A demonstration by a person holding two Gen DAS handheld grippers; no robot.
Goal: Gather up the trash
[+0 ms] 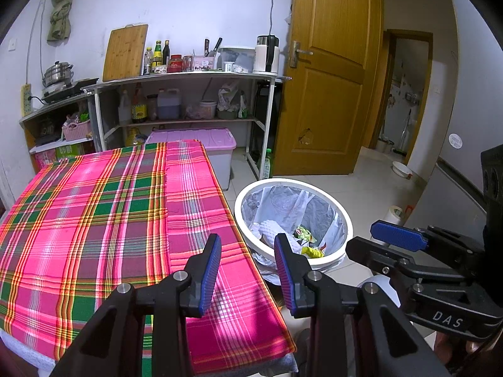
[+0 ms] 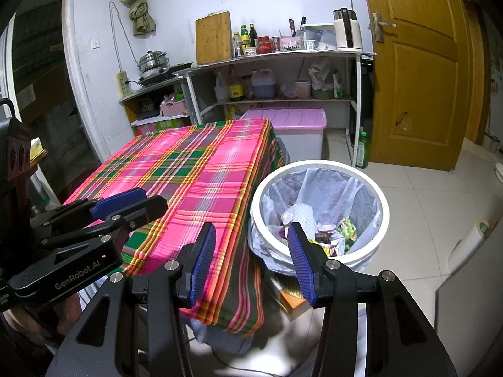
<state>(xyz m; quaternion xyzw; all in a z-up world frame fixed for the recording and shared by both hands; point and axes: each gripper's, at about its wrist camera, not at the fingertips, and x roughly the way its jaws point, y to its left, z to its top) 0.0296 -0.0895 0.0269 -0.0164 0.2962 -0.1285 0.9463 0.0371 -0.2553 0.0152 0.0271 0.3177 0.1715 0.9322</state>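
Note:
A white trash bin (image 1: 341, 213) with a clear liner stands on the floor beside the table (image 1: 103, 207), which wears a pink and green plaid cloth. Inside lie white foam wrap (image 2: 303, 215) and colourful wrappers (image 2: 347, 227); they also show in the left wrist view (image 1: 303, 232). My left gripper (image 1: 246, 245) is open and empty over the table's right edge, near the bin (image 2: 317, 165). My right gripper (image 2: 251, 232) is open and empty between table (image 2: 188, 169) and bin. Each gripper shows in the other's view: the right (image 1: 399, 235), the left (image 2: 125, 201).
Shelves with bottles, a cutting board and a kettle (image 1: 267, 53) line the far wall. A pink-lidded storage box (image 1: 201, 138) sits behind the table. A wooden door (image 1: 330, 72) stands open at right. A green bottle (image 2: 363, 150) stands on the tiled floor.

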